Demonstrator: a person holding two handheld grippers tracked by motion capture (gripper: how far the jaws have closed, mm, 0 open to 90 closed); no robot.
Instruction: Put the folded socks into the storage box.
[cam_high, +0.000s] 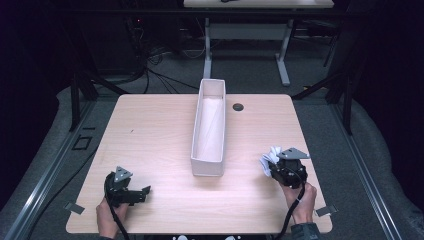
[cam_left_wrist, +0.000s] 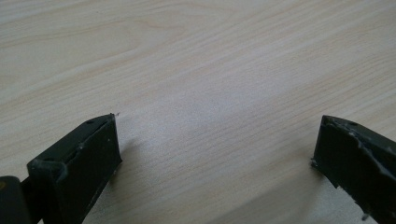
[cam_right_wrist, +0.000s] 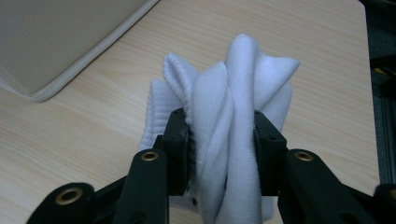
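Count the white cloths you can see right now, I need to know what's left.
1. The white cloth is bunched between the right gripper jaws, right of the white bin. The bin looks empty, though its near end is hidden.

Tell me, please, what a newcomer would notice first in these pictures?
First, the bunched white cloth clamped in the right gripper at the table's near right. Next, the long white box standing open at the table's middle, and the left gripper with its jaws apart at the near left.
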